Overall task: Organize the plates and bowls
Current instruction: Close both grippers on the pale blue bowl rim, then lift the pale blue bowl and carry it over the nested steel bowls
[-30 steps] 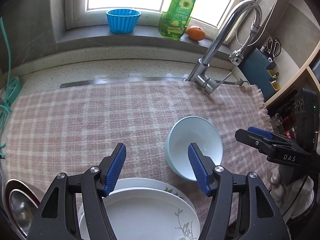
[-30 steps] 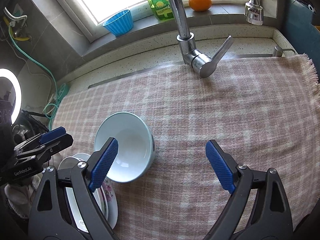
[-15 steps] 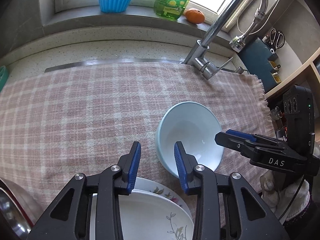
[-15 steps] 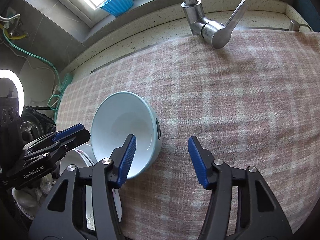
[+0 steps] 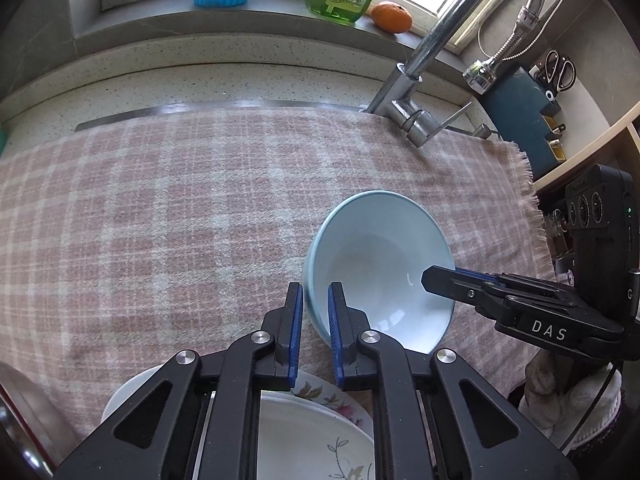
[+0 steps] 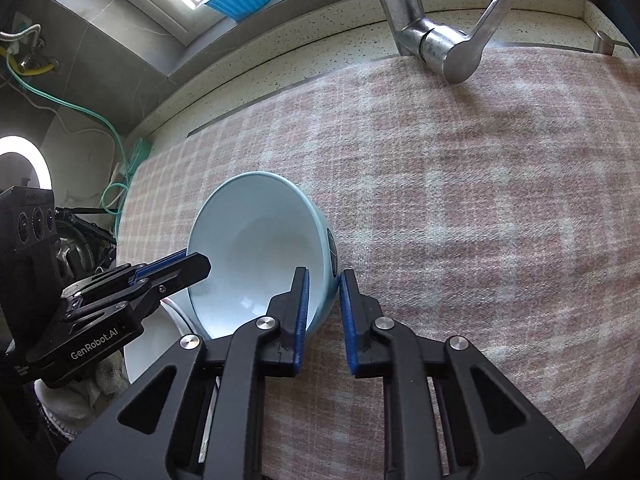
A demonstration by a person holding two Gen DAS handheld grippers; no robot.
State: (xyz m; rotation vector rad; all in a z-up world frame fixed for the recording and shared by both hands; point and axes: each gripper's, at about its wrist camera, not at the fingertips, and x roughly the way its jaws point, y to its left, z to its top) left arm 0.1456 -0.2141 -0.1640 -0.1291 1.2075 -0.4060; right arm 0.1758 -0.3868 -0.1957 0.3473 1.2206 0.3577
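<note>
- Pink-and-cream checked woven cloth (image 5: pixel 168 216): spread over the sink area below the chrome swan-neck tap (image 5: pixel 416 120); it carries the crockery. A soft, loose base, so it may drag or ruck if a bowl is slid instead of lifted.
- White floral-print ceramic plates (image 5: pixel 320 432): stacked at the near edge of the cloth, partly beneath the left tool, just beside the bowl.
- Pale blue glazed ceramic bowl (image 5: pixel 380 264): sits on the cloth near the plates, tipped so its mouth leans toward the far side. It is the item in hand.
- Left gripper (image 5: pixel 314 332), black frame with blue pads: jaws drawn in on the bowl's near-left rim, one pad outside the wall, one inside.
- Right gripper (image 6: pixel 324 312), same make: jaws closing, with the bowl's opposite wall between them; the inner pad lies against the glaze and the outer pad appears to meet the outside wall.
- Hazards, by judgement:
  - Both holds are narrow rim pinches on slick glaze, so the bowl could slip or swing down on lifting.
  - Uneven raising of the two hands would twist the rim out of one pair of pads.
  - Its low edge could knock the plate stack if carried too near.
</note>
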